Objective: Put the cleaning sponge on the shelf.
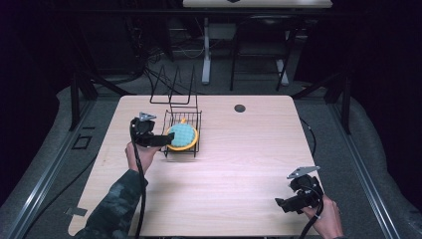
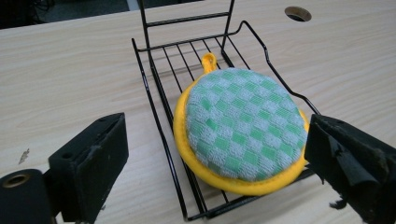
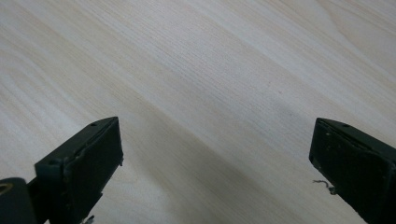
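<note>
I can read no brand, label or writing on anything here; the one container is a black wire rack (image 1: 182,130) on the left half of the wooden table (image 1: 239,164), toward the far edge; lying in its tray is a round pot holder (image 2: 243,125), green-and-white check with a yellow rim, its yellow loop pointing to the far side; the holder's near rim overhangs the tray's near wires. My left gripper (image 1: 164,140) sits just left of the rack, its jaws spread wide to either side of the pot holder's near edge and clamping nothing; I cannot tell whether a jaw brushes the rim. My right gripper (image 1: 282,204) hovers well apart, at the near right of the table, jaws wide open over bare wood, empty. A dark round hole (image 1: 240,108) marks the table's far edge.
</note>
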`<state>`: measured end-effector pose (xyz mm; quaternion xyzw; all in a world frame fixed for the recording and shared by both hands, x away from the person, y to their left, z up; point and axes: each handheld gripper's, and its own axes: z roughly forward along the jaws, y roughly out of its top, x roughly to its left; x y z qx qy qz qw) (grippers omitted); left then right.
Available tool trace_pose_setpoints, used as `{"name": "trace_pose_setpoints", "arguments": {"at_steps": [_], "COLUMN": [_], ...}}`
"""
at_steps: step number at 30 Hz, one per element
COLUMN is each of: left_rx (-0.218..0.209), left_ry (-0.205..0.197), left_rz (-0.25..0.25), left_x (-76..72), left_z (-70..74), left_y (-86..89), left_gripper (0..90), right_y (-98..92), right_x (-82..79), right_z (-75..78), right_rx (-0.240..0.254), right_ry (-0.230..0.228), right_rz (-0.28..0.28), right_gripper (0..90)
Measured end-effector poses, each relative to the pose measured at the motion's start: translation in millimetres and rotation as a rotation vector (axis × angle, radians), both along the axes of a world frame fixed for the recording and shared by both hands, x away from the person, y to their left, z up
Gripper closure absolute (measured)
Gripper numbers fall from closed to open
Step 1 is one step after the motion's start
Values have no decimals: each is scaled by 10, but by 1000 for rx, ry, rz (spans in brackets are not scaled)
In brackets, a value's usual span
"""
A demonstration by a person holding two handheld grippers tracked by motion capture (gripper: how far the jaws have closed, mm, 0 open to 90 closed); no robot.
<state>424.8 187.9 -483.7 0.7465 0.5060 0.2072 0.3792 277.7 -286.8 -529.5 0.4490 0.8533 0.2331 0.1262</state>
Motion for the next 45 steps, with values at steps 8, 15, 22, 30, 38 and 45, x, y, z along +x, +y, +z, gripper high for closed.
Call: {"name": "trace_pose_setpoints", "arguments": {"at_steps": [8, 15, 22, 30, 38, 45], "left_rx": [2, 33, 76, 97, 107, 138], "left_ry": [1, 3, 32, 60, 89, 145], "left_rz": [-18, -26, -41, -51, -62, -87], "left_x": [-209, -464, -706, -916, -1020, -1122], "left_z": [76, 59, -35, -138, -233, -353], "left_y": [100, 260, 382, 481, 534, 588], "left_gripper": [2, 1, 1, 0, 1, 1], "right_y": [-1, 0, 4, 3, 6, 0], "right_x": [-2, -6, -10, -9, -13, -12], "right_z": [2, 5, 6, 2, 6, -1], "right_rx": [-8, -12, -6, -9, -11, -14], "right_ry": [-8, -11, -10, -12, -8, -4], "right_rz": [4, 8, 5, 5, 4, 4], "right_gripper": [22, 21, 20, 20, 20, 20]}}
